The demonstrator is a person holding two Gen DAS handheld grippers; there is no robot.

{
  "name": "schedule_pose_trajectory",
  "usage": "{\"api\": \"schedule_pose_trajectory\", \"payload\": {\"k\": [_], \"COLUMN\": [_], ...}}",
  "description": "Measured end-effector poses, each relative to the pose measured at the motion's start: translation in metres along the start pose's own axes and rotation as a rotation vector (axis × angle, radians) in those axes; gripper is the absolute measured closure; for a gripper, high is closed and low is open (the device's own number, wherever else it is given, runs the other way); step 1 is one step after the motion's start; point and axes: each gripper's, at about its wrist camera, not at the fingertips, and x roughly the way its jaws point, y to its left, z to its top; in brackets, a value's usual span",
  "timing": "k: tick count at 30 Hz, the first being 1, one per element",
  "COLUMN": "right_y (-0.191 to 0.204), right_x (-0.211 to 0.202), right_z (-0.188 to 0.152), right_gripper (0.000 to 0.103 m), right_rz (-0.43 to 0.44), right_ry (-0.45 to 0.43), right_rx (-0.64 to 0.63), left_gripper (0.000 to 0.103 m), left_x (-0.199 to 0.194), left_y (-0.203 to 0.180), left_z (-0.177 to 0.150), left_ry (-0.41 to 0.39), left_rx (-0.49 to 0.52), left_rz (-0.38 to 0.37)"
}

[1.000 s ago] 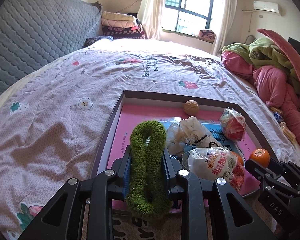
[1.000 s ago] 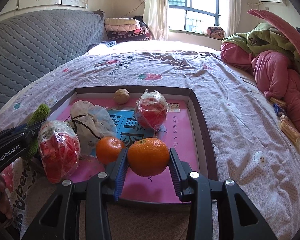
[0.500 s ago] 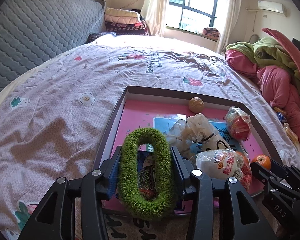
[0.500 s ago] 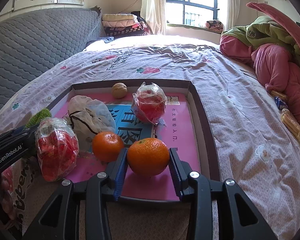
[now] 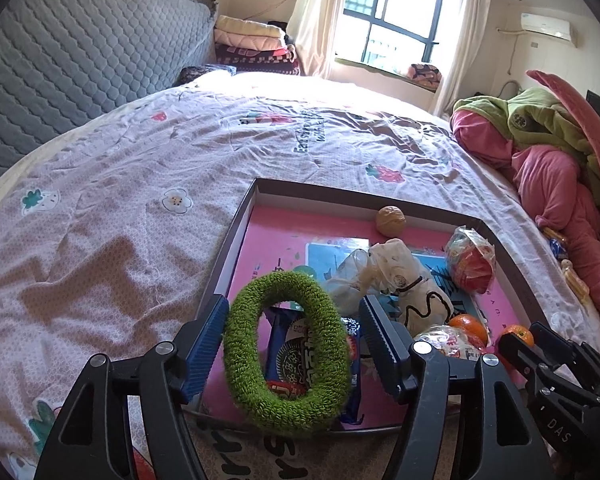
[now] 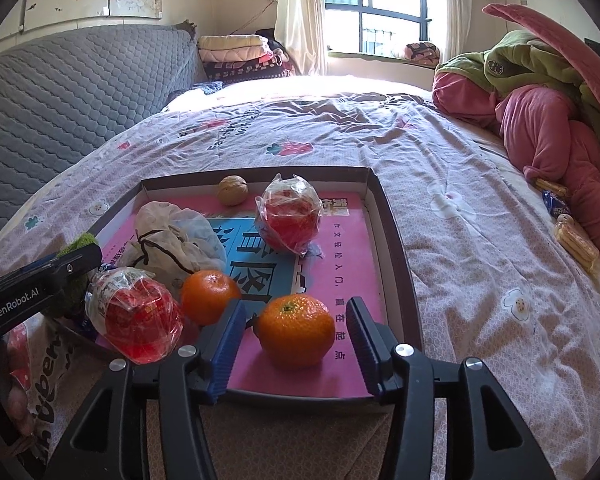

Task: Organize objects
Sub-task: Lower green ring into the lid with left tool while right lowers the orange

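Shallow tray point(image 6: 392, 240) on floral bedsheet point(image 6: 480, 216) ahead of both grippers; grey quilted headboard point(image 5: 80, 52) left, window point(image 6: 376, 4) beyond. Left gripper point(image 5: 292, 344) spread, green ring point(image 5: 286, 354) loose between; right gripper point(image 6: 296, 336) spread around orange point(image 6: 296, 330).

Bright window point(image 5: 384, 36) backlight, glare on bed point(image 6: 300, 92); fisheye edges.

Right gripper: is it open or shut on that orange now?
Open. In the right wrist view the right gripper has a gap on both sides of the orange, which sits on the pink floor of the tray.
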Motion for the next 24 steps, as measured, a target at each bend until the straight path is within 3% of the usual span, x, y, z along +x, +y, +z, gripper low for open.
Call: {"api": "schedule_pose_trajectory", "payload": {"k": [24], "right_y": [0.005], "right_x": [-0.018], "right_z": [0.005], "right_gripper": [0.036], "right_rz": [-0.012], "right_ry": [-0.092], "right_rx": [-0.016], "left_gripper": [0.029], "left_x": [-0.027], "left_y": [-0.009], "left_z": [0.004], "left_ry": [-0.075], "left_rx": [0.043], "left_rz": [0.002]}}
